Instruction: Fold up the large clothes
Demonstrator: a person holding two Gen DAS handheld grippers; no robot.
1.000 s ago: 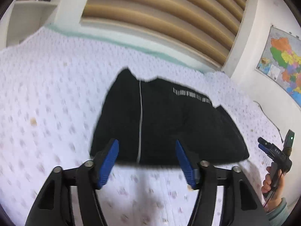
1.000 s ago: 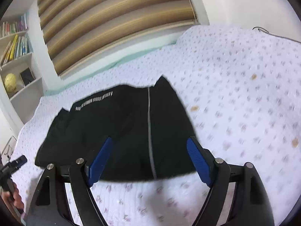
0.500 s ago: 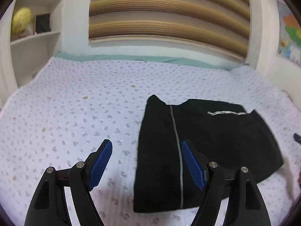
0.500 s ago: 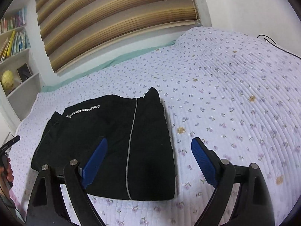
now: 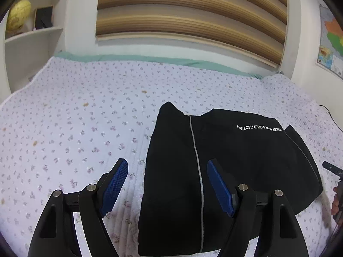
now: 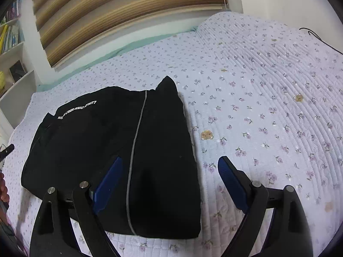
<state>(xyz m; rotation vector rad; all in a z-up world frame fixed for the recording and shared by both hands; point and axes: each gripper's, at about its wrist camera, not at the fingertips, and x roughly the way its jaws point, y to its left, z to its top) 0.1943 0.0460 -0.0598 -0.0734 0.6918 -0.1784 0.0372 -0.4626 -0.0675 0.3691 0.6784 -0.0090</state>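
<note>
Both tools have pulled back above the folded black garment [image 5: 225, 160] on the bed [image 5: 75, 117]: left tool [image 5: 167, 184] and right tool [image 6: 169, 184] wide, empty. Fold looks finished.

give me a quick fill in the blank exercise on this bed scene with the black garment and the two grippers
1. The folded garment lying on the floral bedspread is ____ in colour.
2. The left gripper and the right gripper are both ____, holding nothing.
3. The thin stripe running down the garment is ____.
4. The pads on the grippers are ____.

Missing words: black; open; grey; blue
</note>
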